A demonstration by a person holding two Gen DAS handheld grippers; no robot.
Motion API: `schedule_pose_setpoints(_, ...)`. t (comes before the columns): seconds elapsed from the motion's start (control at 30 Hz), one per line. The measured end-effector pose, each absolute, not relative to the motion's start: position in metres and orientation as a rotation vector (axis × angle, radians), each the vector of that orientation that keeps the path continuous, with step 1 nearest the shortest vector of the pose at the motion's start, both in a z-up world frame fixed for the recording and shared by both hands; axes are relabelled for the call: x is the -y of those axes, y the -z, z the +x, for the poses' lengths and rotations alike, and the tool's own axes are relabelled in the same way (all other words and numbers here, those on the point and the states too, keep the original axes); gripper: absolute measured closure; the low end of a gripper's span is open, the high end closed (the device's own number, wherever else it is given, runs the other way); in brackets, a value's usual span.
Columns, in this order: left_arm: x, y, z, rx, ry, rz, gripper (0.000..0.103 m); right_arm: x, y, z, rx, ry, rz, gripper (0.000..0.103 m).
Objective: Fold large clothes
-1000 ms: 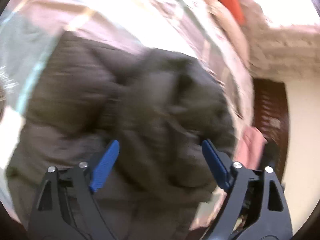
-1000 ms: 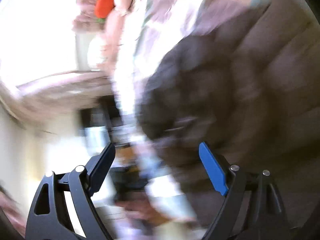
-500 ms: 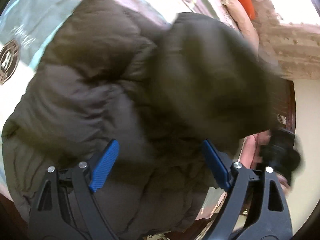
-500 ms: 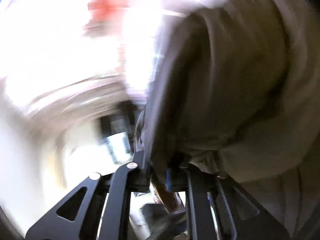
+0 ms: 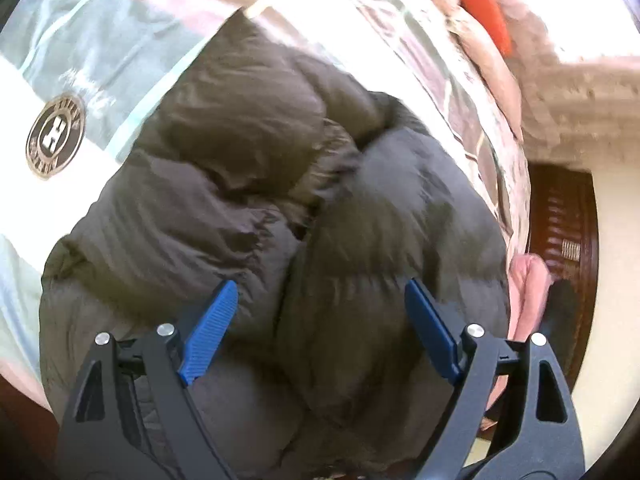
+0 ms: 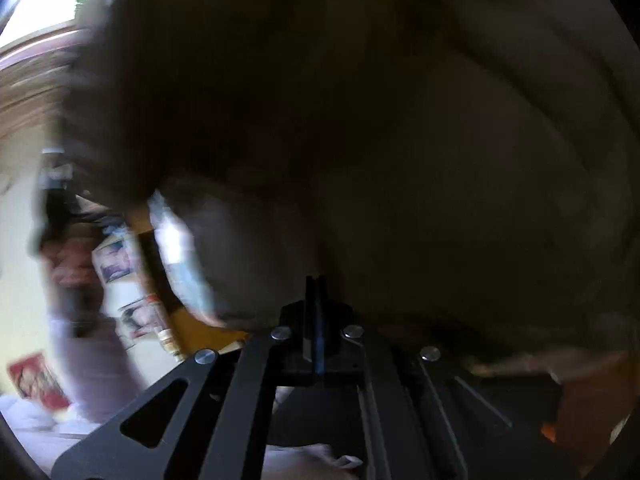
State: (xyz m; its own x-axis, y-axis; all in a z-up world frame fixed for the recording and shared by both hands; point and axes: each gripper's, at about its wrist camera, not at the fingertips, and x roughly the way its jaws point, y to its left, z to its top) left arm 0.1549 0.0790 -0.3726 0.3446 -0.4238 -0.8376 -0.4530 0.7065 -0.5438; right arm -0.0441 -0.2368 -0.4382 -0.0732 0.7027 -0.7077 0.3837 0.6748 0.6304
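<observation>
the left gripper (image 5: pixel 320 332) hangs with its blue pads (image 5: pixel 208 332) spread wide, nothing pinched between them, pointing down at the dark puffy jacket (image 5: pixel 248 208) just beyond and below its tips. the jacket lies bunched on a bed cover (image 5: pixel 72 60) of pale green and pink with a round badge (image 5: pixel 55 137) printed on it, one quilted fold lying over the right half. an orange thing (image 5: pixel 484 8) sits far off at the bed's head. the right gripper (image 6: pixel 316 320) has its pads pressed together; the jacket's dark cloth (image 6: pixel 400 140) fills its blurred view, right up against the tips, though i cannot tell whether any fabric is caught.
</observation>
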Motion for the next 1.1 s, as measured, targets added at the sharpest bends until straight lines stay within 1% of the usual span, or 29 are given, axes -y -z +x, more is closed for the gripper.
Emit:
schedule_pose_setpoints(0.07,-0.068,0.365,0.16,-1.252,-0.005,-0.779,0.016,0.242,0.432,-0.04,-1.651,-0.269,0.899,0.087)
schedule_pose_setpoints(0.1,-0.061,0.354,0.162,-1.213,0.004,-0.736,0.017,0.247,0.419,-0.032,-1.603,-0.21,0.876,0.068)
schedule_pose_setpoints(0.13,-0.055,0.346,0.163,-1.186,0.017,-0.706,0.017,0.258,0.411,-0.043,-1.559,-0.179,0.845,0.058)
schedule_pose_setpoints(0.2,-0.042,0.328,0.166,-1.129,0.045,-0.629,0.017,0.265,0.388,-0.031,-1.452,-0.158,0.775,0.057)
schedule_pose_setpoints(0.27,-0.024,0.31,0.172,-1.078,0.091,-0.559,0.018,0.26,0.349,0.002,-1.316,-0.176,0.685,0.057)
schedule_pose_setpoints(0.33,-0.008,0.309,0.182,-1.098,0.139,-0.519,0.019,0.252,0.324,0.039,-1.199,-0.202,0.652,0.057)
schedule_pose_setpoints(0.37,0.002,0.314,0.187,-1.137,0.156,-0.5,0.033,0.246,0.316,0.058,-1.156,-0.25,0.651,0.058)
schedule_pose_setpoints(0.4,0.016,0.329,0.193,-1.208,0.18,-0.473,0.057,0.234,0.313,0.073,-1.148,-0.288,0.641,0.059)
schedule_pose_setpoints(0.43,0.022,0.339,0.195,-1.244,0.186,-0.461,0.061,0.224,0.315,0.083,-1.149,-0.303,0.628,0.061)
schedule_pose_setpoints(0.5,0.032,0.369,0.192,-1.328,0.15,-0.421,0.065,0.224,0.328,0.086,-1.167,-0.328,0.58,0.062)
schedule_pose_setpoints(0.57,0.033,0.393,0.188,-1.395,0.123,-0.392,0.067,0.213,0.348,0.087,-1.243,-0.31,0.531,0.065)
schedule_pose_setpoints(0.6,0.032,0.409,0.182,-1.431,0.096,-0.368,0.068,0.205,0.369,0.083,-1.312,-0.282,0.505,0.068)
schedule_pose_setpoints(0.63,0.03,0.421,0.177,-1.453,0.078,-0.354,0.068,0.2,0.39,0.086,-1.362,-0.242,0.469,0.075)
schedule_pose_setpoints(0.7,0.029,0.446,0.165,-1.51,0.058,-0.337,0.068,0.193,0.419,0.079,-1.448,-0.185,0.418,0.082)
schedule_pose_setpoints(0.77,0.034,0.465,0.153,-1.561,0.055,-0.292,0.068,0.191,0.442,0.065,-1.513,-0.165,0.403,0.083)
schedule_pose_setpoints(0.8,0.037,0.468,0.15,-1.57,0.057,-0.271,0.067,0.189,0.444,0.062,-1.517,-0.169,0.383,0.083)
schedule_pose_setpoints(0.87,0.037,0.461,0.145,-1.558,0.065,-0.253,0.068,0.187,0.435,0.063,-1.506,-0.2,0.374,0.081)
schedule_pose_setpoints(0.9,0.035,0.45,0.143,-1.531,0.086,-0.262,0.068,0.186,0.428,0.069,-1.493,-0.208,0.39,0.08)
schedule_pose_setpoints(0.97,0.031,0.43,0.141,-1.478,0.097,-0.272,0.068,0.194,0.401,0.072,-1.438,-0.206,0.433,0.07)
schedule_pose_setpoints(1.0,0.026,0.411,0.139,-1.423,0.096,-0.271,0.061,0.198,0.384,0.075,-1.381,-0.195,0.445,0.055)
schedule_pose_setpoints(1.03,0.024,0.399,0.139,-1.385,0.088,-0.262,0.056,0.201,0.371,0.079,-1.33,-0.176,0.441,0.047)
schedule_pose_setpoints(1.07,0.022,0.386,0.139,-1.336,0.076,-0.255,0.047,0.203,0.354,0.085,-1.255,-0.155,0.426,0.047)
schedule_pose_setpoints(1.1,0.02,0.376,0.14,-1.301,0.073,-0.257,0.043,0.205,0.35,0.089,-1.218,-0.15,0.412,0.047)
